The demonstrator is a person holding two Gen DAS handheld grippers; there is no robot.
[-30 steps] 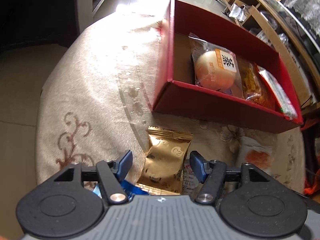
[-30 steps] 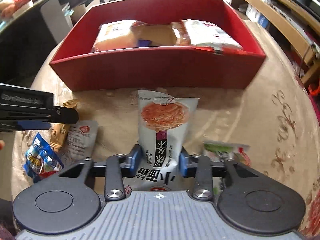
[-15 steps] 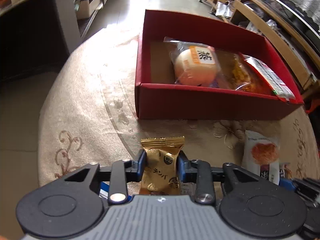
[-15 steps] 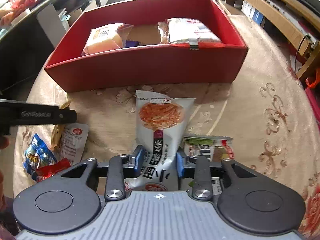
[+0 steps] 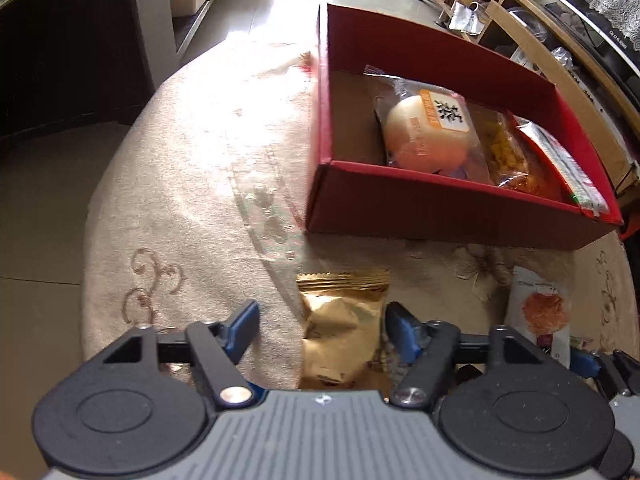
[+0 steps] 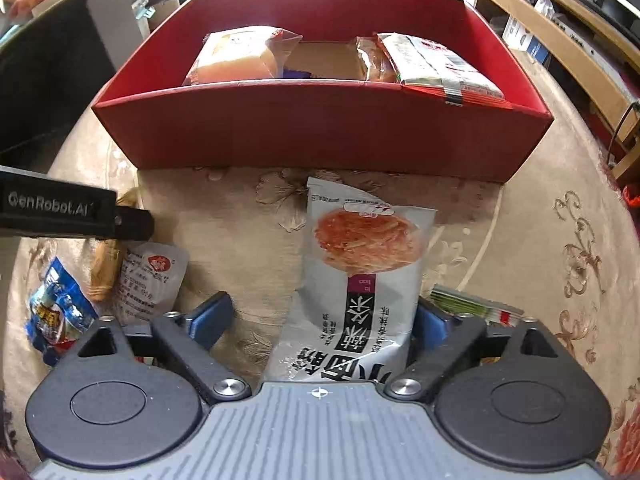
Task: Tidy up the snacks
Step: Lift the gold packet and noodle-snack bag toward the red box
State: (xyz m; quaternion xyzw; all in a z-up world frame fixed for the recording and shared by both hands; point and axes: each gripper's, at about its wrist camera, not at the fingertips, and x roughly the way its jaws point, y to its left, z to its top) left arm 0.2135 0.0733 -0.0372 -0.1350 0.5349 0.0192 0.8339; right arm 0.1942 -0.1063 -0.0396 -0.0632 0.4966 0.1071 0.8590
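Note:
A red box stands on the round table and holds a bun packet, an orange snack packet and a red-edged packet. My left gripper is open. A gold packet lies between its fingers, close against the right finger. My right gripper is open. A grey noodle-snack packet lies between its fingers, against the right finger. That packet also shows in the left wrist view.
A blue packet, a white sachet and a green-and-red packet lie on the beige embroidered tablecloth. The left gripper's arm reaches in from the left. Shelves and floor surround the table.
Both grippers were shut on their packets half a second ago and have opened. The gold packet and the grey packet now sit loose between the fingers.

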